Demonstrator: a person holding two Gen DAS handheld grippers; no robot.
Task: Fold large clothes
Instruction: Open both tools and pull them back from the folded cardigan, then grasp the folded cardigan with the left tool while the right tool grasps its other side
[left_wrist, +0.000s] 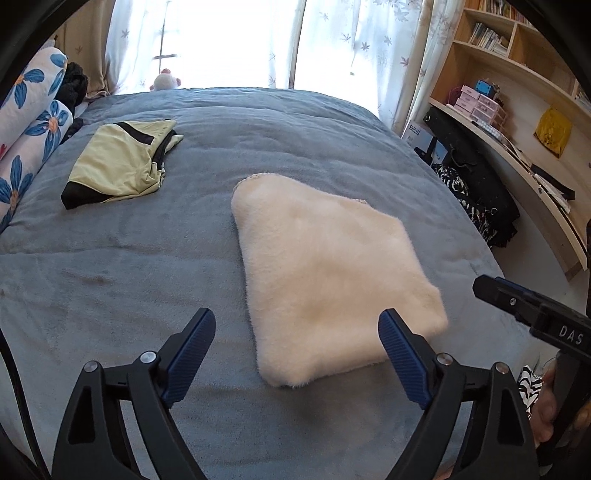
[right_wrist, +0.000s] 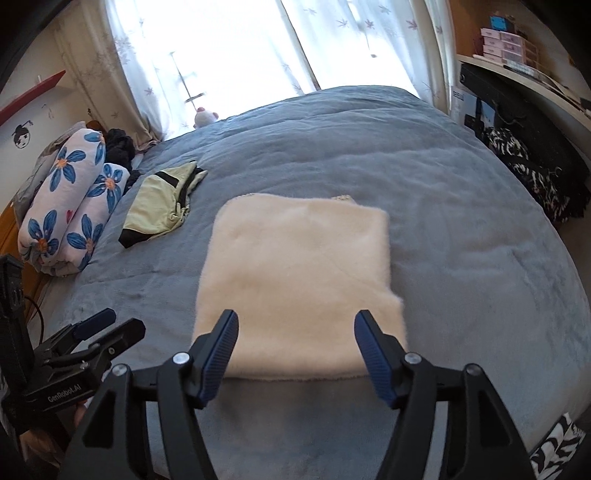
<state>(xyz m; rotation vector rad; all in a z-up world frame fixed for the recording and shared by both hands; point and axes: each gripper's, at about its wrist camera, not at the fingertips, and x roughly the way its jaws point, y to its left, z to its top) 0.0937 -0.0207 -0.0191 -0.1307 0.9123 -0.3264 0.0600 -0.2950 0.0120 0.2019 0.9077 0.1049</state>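
Both the left gripper (left_wrist: 297, 332) and right gripper (right_wrist: 295, 334) hung released, empty, above the near edge of the folded cream fleece garment (left_wrist: 325, 273) on the blue bedspread (left_wrist: 110, 266). That fold looked finished; next probably meant setting it beside the folded yellow-green garment (left_wrist: 118, 162), far left.

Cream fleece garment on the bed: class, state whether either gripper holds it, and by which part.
Nothing is held. The left gripper and right gripper are open above the folded cream fleece garment.

Left gripper (left_wrist: 297, 328), right gripper (right_wrist: 295, 328) — both agape, empty.
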